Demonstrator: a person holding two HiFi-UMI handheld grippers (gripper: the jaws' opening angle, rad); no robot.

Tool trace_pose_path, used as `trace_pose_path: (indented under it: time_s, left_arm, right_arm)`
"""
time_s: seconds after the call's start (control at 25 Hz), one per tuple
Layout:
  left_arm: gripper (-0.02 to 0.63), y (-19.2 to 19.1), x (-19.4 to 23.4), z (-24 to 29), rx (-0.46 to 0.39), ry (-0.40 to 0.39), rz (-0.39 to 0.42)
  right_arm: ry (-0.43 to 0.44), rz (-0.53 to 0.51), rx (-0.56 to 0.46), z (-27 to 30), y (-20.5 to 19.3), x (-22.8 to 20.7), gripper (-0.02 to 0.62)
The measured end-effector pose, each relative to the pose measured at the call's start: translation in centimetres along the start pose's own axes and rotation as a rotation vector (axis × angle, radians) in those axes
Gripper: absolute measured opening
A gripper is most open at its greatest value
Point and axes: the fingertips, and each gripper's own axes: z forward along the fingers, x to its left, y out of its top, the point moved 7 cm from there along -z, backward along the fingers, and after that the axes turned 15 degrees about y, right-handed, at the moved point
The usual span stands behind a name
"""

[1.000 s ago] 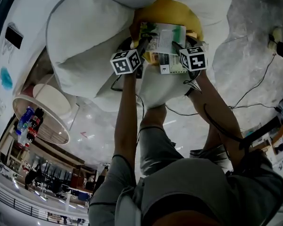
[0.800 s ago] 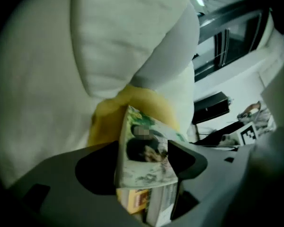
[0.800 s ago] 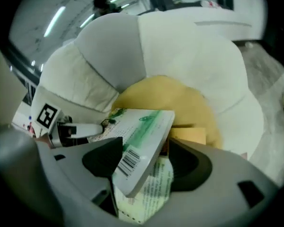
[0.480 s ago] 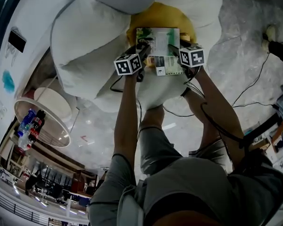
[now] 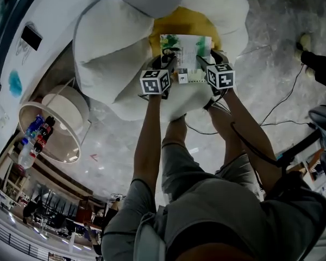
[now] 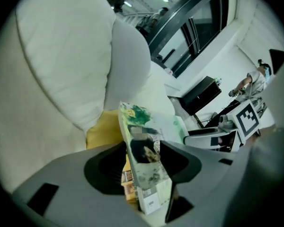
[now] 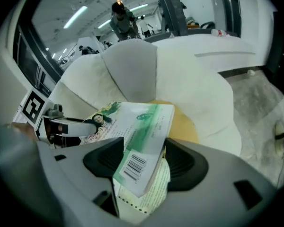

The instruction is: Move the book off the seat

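Note:
A thin book (image 5: pixel 186 56) with a green and white cover hangs just above the yellow middle (image 5: pixel 171 26) of a white, petal-shaped seat (image 5: pixel 114 48). My left gripper (image 5: pixel 167 61) holds the book's left edge and my right gripper (image 5: pixel 205 60) its right edge. In the left gripper view the book (image 6: pixel 138 126) stands on edge between the jaws of my left gripper (image 6: pixel 143 167), which have just been closing on it. In the right gripper view the barcode corner of the book (image 7: pixel 142 126) is pinched in my right gripper (image 7: pixel 143 167), over the yellow cushion (image 7: pixel 185 126).
A round white side table (image 5: pixel 65 110) with bottles (image 5: pixel 35 137) stands left of the seat. Black cables (image 5: pixel 282 97) trail over the marble floor at the right, near a shoe (image 5: pixel 309 50). A person (image 7: pixel 121 15) stands far behind the seat.
Both grippers have risen together with the book, which has come up off the yellow cushion. The left jaws have narrowed onto the book's edge.

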Motion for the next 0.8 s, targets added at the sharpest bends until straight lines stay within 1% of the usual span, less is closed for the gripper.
trace_pose_path:
  time_s: [0.16, 0.32, 0.48, 0.56, 0.72, 0.8]
  left_arm:
    - [0.23, 3.0, -1.4, -5.3, -0.102, 0.056, -0.009]
    - [0.232, 8.4, -2.6, -11.2, -0.229, 0.12, -0.003]
    - [0.236, 13.4, -3.7, -18.9, -0.341, 0.171, -0.015]
    - [0.236, 15.9, -4.7, -23.1, -0.395, 0.186, -0.014]
    - [0.238, 21.4, -7.2, -31.5, -0.522, 0.207, 0.005]
    - [0.239, 23.6, -8.5, -36.3, -0.586, 0.219, 0.025]
  right_arm:
    - [0.019, -0.075, -0.038, -3.0, 4.0, 3.1, 0.282]
    - [0.039, -0.15, -0.155, -7.2, 11.1, 7.6, 0.282]
    - [0.067, -0.264, -0.241, -12.8, 17.3, 13.7, 0.261]
    - [0.079, -0.317, -0.28, -16.0, 20.2, 16.9, 0.261]
    - [0.1, -0.394, -0.397, -23.1, 26.0, 22.8, 0.261]
    - [0.108, -0.425, -0.453, -26.8, 28.2, 26.3, 0.259]
